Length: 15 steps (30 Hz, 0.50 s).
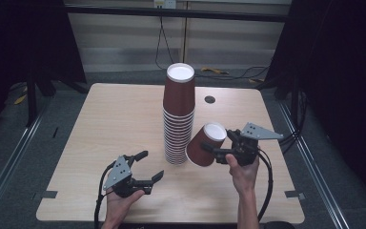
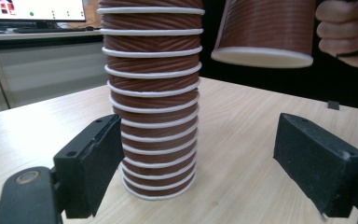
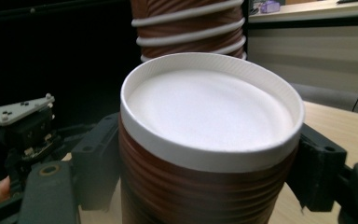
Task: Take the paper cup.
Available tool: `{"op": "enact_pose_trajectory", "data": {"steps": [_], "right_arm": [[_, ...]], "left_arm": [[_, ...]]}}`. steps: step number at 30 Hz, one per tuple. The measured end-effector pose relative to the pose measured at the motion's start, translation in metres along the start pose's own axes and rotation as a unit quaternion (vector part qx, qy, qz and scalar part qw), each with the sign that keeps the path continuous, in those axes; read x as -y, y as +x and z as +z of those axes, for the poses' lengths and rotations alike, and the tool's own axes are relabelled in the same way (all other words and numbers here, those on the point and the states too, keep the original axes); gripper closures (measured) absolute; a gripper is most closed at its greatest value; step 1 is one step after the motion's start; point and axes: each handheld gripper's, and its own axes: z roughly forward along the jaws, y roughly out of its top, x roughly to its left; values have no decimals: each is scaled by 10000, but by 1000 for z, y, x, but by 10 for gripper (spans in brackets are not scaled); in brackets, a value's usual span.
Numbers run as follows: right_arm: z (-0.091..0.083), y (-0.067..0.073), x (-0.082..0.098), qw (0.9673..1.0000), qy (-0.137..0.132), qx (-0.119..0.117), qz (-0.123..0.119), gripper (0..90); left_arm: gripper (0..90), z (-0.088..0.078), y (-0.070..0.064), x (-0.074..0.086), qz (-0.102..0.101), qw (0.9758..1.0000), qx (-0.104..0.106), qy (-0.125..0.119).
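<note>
The tabletop (image 1: pixel 114 124) is the biggest thing before me, pale wood, and I place the rest by the stack of cups (image 1: pixel 178 114) that stands upside down near its middle. That stack is one column of brown ribbed paper cups nested over each other; I count about sixteen white rims, though the upper ones are hard to separate.

One more single cup (image 1: pixel 205 145) is apart from the column, just beside its lower right side, tilted with its white base up. My right tool (image 1: pixel 221 151) is clenched on this cup, a jaw pressed on each side of its ribbed wall, and the cup hangs clear of the tabletop.

My left tool (image 1: pixel 148 165) rests low, in front of the stack and to its left. Its jaws stand apart, released, with nothing between the pads; in the left gripper view the foot of the stack is just beyond them.

Behind the stack, to its right, there is one small dark round hole (image 1: pixel 209 99) in the tabletop. Nothing stands between either tool and the stack.
</note>
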Motion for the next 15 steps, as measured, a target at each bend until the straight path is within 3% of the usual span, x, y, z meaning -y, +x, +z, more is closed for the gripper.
{"op": "enact_pose_trajectory", "data": {"steps": [1, 5, 7, 15], "right_arm": [[2, 1, 2, 10000, 18, -45, -1, 226], [7, 7, 11, 9998, 108, -151, 6, 226], [9, 10, 14, 9997, 141, -178, 6, 225], [21, 17, 29, 9990, 240, -359, 94, 226]], "left_arm": [[154, 1, -2, 0, -95, 9999, 34, -39], [156, 3, -4, -3, 13, 9998, 201, 33], [156, 6, -6, -2, -75, 9996, 255, -12], [157, 15, -15, -8, 121, 9987, 501, -5]]}}
